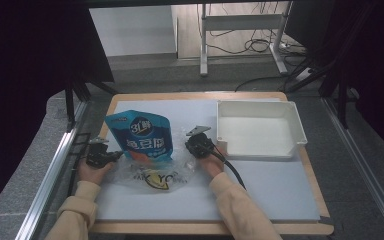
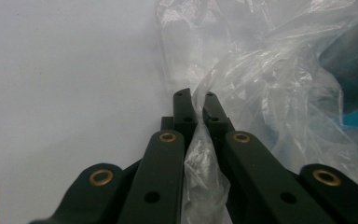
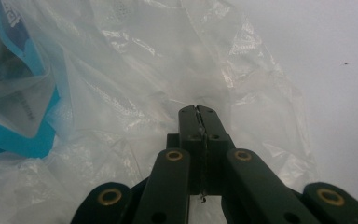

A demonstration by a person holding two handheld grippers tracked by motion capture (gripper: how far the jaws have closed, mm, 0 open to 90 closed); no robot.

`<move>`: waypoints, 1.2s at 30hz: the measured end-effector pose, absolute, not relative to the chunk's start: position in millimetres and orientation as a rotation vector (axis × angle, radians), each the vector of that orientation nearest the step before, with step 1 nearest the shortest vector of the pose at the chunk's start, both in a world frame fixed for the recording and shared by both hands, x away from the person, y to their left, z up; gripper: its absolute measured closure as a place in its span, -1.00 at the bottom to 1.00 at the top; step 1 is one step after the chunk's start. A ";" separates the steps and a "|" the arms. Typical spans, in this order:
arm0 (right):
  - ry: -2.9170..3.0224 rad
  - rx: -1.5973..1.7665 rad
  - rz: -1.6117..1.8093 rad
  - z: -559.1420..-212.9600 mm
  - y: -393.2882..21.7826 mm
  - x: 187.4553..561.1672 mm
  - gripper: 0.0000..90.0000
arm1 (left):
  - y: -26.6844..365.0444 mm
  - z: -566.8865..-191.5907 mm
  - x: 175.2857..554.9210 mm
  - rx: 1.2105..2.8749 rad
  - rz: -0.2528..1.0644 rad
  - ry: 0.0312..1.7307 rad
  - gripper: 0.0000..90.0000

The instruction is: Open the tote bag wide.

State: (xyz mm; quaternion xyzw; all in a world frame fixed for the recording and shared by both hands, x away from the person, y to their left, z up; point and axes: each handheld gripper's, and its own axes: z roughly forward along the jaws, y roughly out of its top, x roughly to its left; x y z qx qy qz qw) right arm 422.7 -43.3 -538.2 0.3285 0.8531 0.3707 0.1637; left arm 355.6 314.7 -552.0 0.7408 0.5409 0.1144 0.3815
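Two hand-held grippers pinch the clear plastic bag [image 1: 152, 175] between them.

Pale yellow sleeves [image 1: 80, 207], black brass-riveted tools [image 1: 111, 156].

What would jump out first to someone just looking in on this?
The bright blue snack pouch stands out at the left-middle of the grey mat, its lower end inside a crumpled clear plastic bag. The left gripper and right gripper each pinch the film at opposite sides of the bag, jaws shut on it. To the right, an empty white tray sits at the mat's far corner.
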 end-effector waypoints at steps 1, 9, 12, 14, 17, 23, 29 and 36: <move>2.434 0.935 1.057 -538.2 -43.7 422.9 0.98 | 314.6 -552.0 355.6 1.891 0.293 1.381 0.96; 2.423 0.930 1.165 -522.3 -52.8 417.1 0.49 | 313.4 -552.1 356.0 1.882 0.281 1.382 0.96; 2.402 0.944 1.227 -506.0 -59.7 406.9 0.27 | 313.6 -552.1 356.2 1.882 0.279 1.383 0.96; 2.370 0.923 1.239 -495.4 -61.8 396.5 0.19 | 313.4 -552.1 356.2 1.881 0.279 1.384 0.96; 2.361 0.938 1.324 -482.6 -65.3 383.1 0.16 | 313.3 -552.0 356.0 1.881 0.280 1.386 0.96; 2.325 0.891 1.396 -462.0 -73.3 365.2 0.17 | 313.3 -551.9 356.0 1.882 0.278 1.387 0.96; 2.338 0.824 1.485 -443.6 -78.3 350.2 0.42 | 313.7 -551.7 355.9 1.885 0.276 1.386 0.96; 2.417 0.659 1.525 -434.6 -55.6 327.9 0.94 | 313.5 -551.6 355.6 1.886 0.277 1.387 0.96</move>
